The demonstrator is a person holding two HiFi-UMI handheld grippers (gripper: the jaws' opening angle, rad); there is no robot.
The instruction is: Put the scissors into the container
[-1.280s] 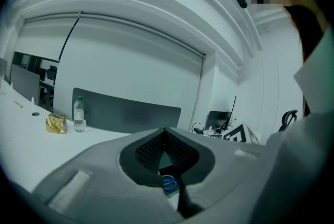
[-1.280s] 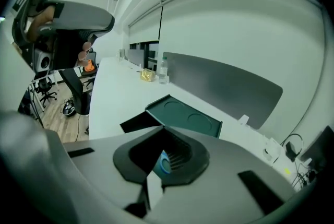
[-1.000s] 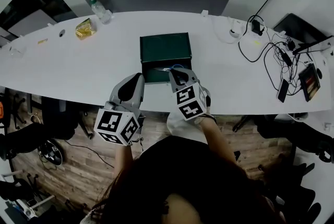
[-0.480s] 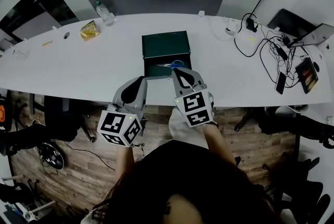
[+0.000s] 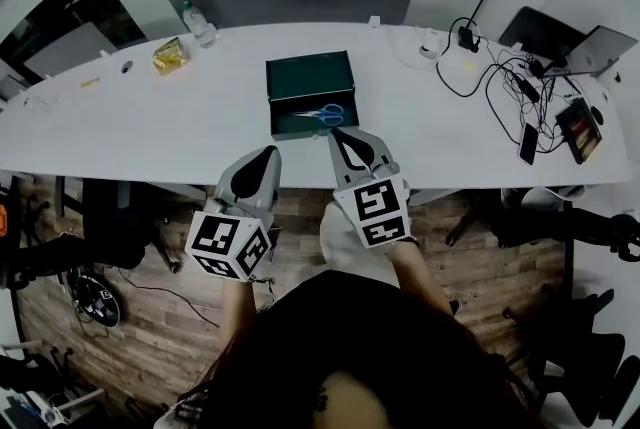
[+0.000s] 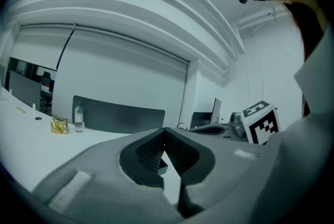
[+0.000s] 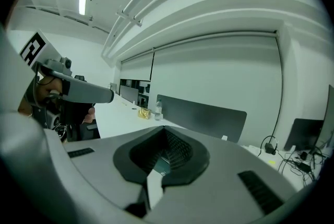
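Scissors [image 5: 322,114] lie flat inside the container [image 5: 308,67], in its near half with the blue handles to the right, and nothing is touching them. The container sits on the table [image 5: 150,127] mid-length, close to the near edge.

The left gripper [image 5: 268,155] is closed tip to tip with nothing between its pads [image 6: 151,147]. The right gripper [image 5: 340,136] is also closed and empty. The gap under its pads [image 7: 177,151] shows only table and a bit of green container.

Both grippers hang at or just off the near edge, below the container and clear of it, the left one a little further out.

Judgement: the task looks done, since the scissors are in and released. Nothing seems left except maybe pulling the hands fully away. No lid step is visible or asked for.

A bottle [image 5: 192,18] stands at the far edge and cables [image 5: 500,87] lie at the right end, neither involved.
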